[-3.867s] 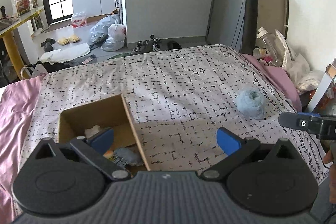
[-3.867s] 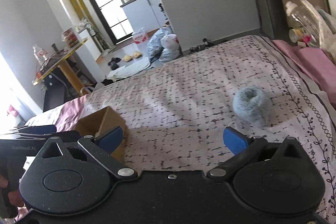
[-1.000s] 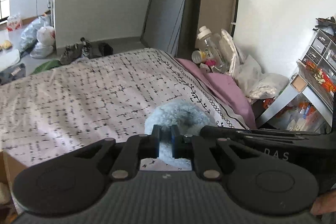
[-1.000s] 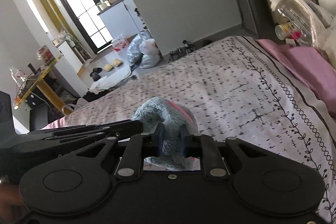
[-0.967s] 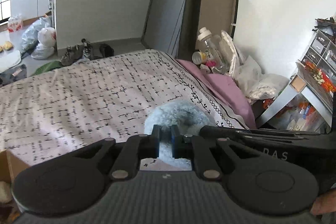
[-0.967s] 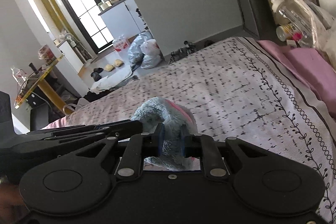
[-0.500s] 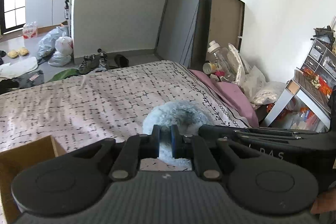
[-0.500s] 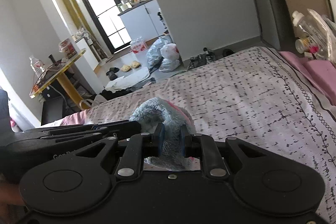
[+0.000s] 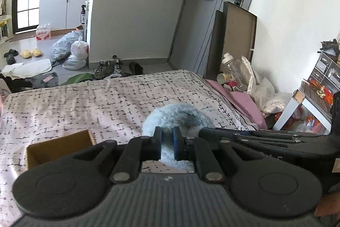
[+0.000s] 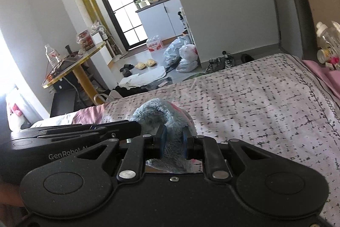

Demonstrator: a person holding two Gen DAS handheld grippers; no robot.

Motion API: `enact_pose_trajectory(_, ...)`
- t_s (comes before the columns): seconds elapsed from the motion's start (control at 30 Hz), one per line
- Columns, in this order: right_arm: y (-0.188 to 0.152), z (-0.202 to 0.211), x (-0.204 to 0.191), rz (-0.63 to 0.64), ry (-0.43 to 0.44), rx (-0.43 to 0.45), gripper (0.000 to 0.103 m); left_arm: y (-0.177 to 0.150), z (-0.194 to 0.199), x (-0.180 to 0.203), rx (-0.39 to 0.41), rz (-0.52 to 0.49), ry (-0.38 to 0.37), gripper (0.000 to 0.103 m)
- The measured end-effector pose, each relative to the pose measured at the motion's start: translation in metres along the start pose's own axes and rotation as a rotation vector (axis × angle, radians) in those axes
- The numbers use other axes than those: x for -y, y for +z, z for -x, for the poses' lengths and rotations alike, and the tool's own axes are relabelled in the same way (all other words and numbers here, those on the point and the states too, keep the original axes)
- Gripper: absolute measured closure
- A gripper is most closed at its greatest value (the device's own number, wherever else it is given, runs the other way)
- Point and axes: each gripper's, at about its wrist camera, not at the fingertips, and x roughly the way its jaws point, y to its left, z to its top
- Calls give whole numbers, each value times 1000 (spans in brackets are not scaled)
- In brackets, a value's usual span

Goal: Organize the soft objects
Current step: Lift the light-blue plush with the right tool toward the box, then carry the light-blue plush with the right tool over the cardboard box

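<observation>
A fluffy pale-blue soft object (image 9: 178,116) is held above the patterned bed by both grippers. My left gripper (image 9: 167,143) is shut on its near side. My right gripper (image 10: 172,142) is shut on the same object (image 10: 163,114), which shows a pink patch in the right wrist view. The right gripper's body lies across the right of the left wrist view (image 9: 265,137); the left gripper's body lies across the left of the right wrist view (image 10: 74,133). An open cardboard box (image 9: 57,147) sits on the bed, below and left of the object.
The bedspread (image 9: 95,103) stretches ahead. Pink bedding, bottles and plastic bags (image 9: 240,78) crowd the bed's right edge, beside a white side table (image 9: 306,103). Shoes, bags and clothes lie on the floor beyond the bed (image 9: 74,56). A yellow-topped table (image 10: 72,65) stands far left.
Both grippers closed on the blue soft object and lifted it off the bed. They have since carried it left toward the cardboard box, which has come back into the left wrist view.
</observation>
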Motion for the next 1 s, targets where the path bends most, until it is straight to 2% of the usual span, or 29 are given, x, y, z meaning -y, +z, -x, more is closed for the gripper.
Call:
enact_pose_trajectory(0.2,-2,-10,-23,24,22,-7,87,-3,18,-27,18,25,-14,94)
enact_pose_trajectory(0.33,-7,-17,-49,63,75,-8,87,-9,28,-40,23,21,-21,95)
enact_pose_trajectory(0.37,-9,-19,-55,74,84,-7,90,-11,30,-43,24,25,-21,96)
enact_pose_trajectory(0.5,-11,-29,-67,81,96,-27,91,-19,36,-66,21,58,17,96)
enact_pose_trajectory(0.73,-23,-37,-45,22,15,-63,91,-32,38,-99,-8,126,67,91)
enact_pose_trajectory(0.8,-29,-38,-36,15,-1,-80,90,-33,34,-99,-15,123,74,84)
enact_pose_trajectory(0.87,-33,-38,-30,20,-25,-87,87,-34,30,-98,-12,129,81,64)
enact_pose_trajectory(0.9,-35,-38,-27,19,-37,-90,79,-35,27,-98,-6,132,85,58)
enact_pose_trajectory(0.93,-36,-38,-24,14,-47,-91,73,-35,25,-96,-2,130,90,45)
enact_pose_trajectory(0.97,-37,-38,-20,5,-57,-90,59,-36,24,-94,7,128,93,36)
enact_pose_trajectory(1.0,-37,-38,-16,-3,-66,-87,50,-37,23,-92,17,127,95,33)
